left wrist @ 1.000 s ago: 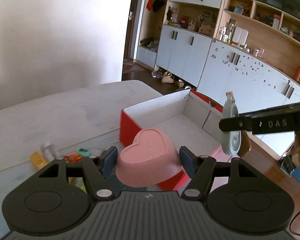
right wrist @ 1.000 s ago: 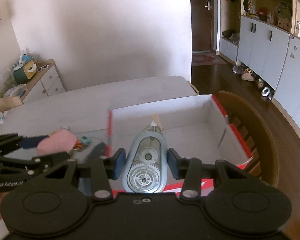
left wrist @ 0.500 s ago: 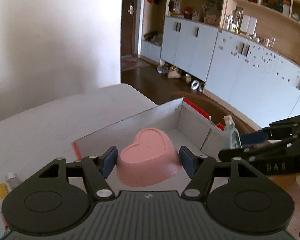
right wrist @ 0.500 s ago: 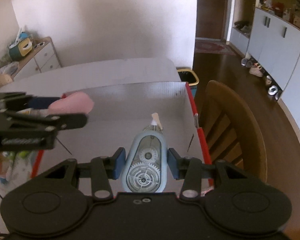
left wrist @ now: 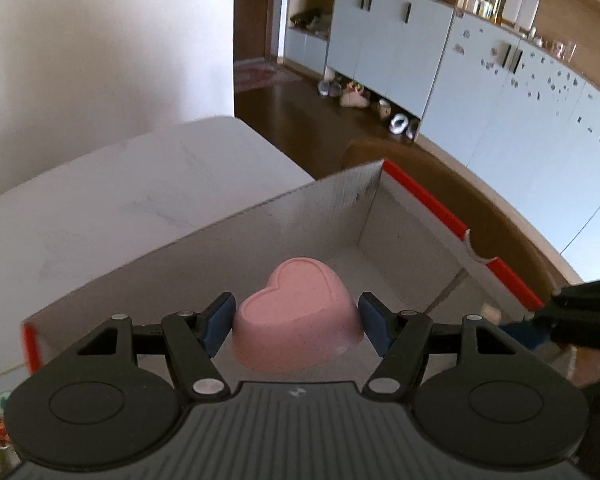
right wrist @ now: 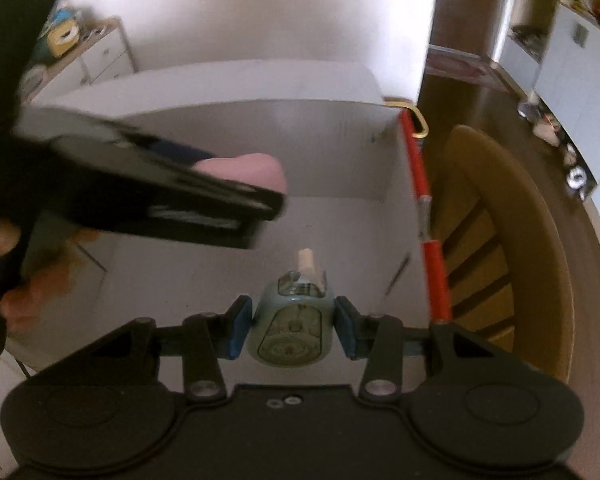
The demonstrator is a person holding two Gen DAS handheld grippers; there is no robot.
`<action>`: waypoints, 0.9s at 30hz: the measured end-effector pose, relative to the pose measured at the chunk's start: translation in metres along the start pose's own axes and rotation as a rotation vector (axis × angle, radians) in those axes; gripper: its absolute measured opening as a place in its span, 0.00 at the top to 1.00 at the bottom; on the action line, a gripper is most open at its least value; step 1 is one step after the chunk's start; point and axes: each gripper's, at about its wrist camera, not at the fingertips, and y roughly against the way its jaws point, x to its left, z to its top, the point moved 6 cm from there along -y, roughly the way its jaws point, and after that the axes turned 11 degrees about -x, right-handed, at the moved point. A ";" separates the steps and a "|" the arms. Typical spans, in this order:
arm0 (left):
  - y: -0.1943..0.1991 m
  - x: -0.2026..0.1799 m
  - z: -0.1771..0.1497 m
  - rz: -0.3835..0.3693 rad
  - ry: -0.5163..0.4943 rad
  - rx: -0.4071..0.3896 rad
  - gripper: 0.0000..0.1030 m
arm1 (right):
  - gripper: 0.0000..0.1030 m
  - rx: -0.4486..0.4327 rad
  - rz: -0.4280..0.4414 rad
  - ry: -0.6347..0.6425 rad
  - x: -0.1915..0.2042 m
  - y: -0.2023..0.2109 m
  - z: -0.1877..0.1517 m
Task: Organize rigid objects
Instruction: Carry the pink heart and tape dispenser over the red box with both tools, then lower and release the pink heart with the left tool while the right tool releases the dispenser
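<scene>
- Left claw (left wrist: 296,320) stands about half open, its blue pads pressed on both sides of one pink heart-shaped mould (left wrist: 296,312), carried above the inside of the box (left wrist: 300,216).
- Right claw (right wrist: 292,332) is narrower, clamped on one pale blue gear-faced toy (right wrist: 290,328) over the box floor near the red right-hand wall (right wrist: 428,236).
- Count: two claws, one heart mould, one blue toy, one white-lined box with red outer sides, one wooden chair (right wrist: 500,248) beside it.
- Heart mould lies flat side up, its lobes toward the left claw's body and its tip toward the box's far corner.
- Blue toy's long axis runs along the right claw's fingers, its cream tip (right wrist: 305,262) pointing away toward the box floor.
- Box sits on the pale desk (left wrist: 120,208).
</scene>
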 end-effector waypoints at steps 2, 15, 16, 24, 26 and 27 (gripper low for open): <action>-0.012 -0.003 -0.002 0.001 -0.005 0.022 0.34 | 0.58 0.012 0.009 -0.005 0.001 -0.005 -0.002; -0.053 -0.004 -0.014 0.003 0.017 0.121 0.34 | 0.58 0.055 0.037 -0.003 0.006 -0.017 -0.006; -0.054 -0.003 -0.016 0.002 0.022 0.129 0.34 | 0.58 0.060 0.040 -0.005 0.002 -0.019 -0.004; -0.057 0.008 -0.031 0.035 0.043 0.197 0.34 | 0.50 0.065 0.065 -0.030 0.001 -0.011 -0.007; -0.056 0.009 -0.032 0.040 0.043 0.204 0.34 | 0.46 0.064 0.071 -0.032 0.003 -0.007 -0.008; -0.055 0.009 -0.032 0.044 0.043 0.207 0.34 | 0.42 0.062 0.076 -0.034 0.000 -0.007 -0.007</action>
